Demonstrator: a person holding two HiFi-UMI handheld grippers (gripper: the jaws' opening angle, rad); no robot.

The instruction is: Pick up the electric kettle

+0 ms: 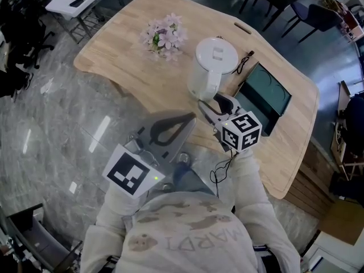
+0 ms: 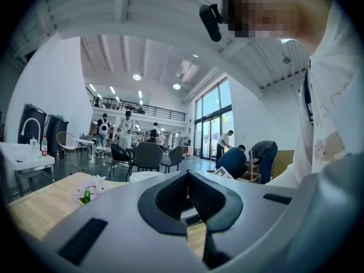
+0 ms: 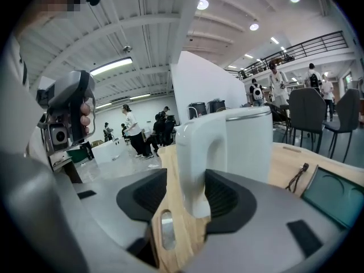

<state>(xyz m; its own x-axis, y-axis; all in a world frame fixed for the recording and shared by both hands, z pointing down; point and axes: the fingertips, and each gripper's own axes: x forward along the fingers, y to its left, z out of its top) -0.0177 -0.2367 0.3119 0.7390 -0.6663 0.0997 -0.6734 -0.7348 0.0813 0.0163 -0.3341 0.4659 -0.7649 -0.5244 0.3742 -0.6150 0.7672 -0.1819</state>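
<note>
While scanning from the lower left of the head view, find the left gripper [image 1: 189, 120] hanging by the near edge of the wooden table [image 1: 125, 67], jaws closed tip to tip on nothing. Confirm this in the left gripper view, with only tabletop and room beyond the meeting pads.

Further up, left of centre, note a small bunch of pale pink flowers [image 1: 165, 36] lying on the wood, well apart from both tools.

Right of centre, see the white electric kettle [image 1: 215, 58] standing upright on the table, lid on, handle [image 1: 208, 90] turned toward the lower edge of the frame.

Just below it, meet the right gripper [image 1: 211, 104], jaws spread wide, one on each side of that handle. In the right gripper view, look for the handle's long axis running vertical, centred between the pads, with bare wood visible on the left side: not yet clamped.

Judging by this, count the right gripper far nearer than the left; probably needs only to squeeze shut on the handle, then lift.

At far right, leave the dark rectangular tray [image 1: 267, 98] alone.
</note>
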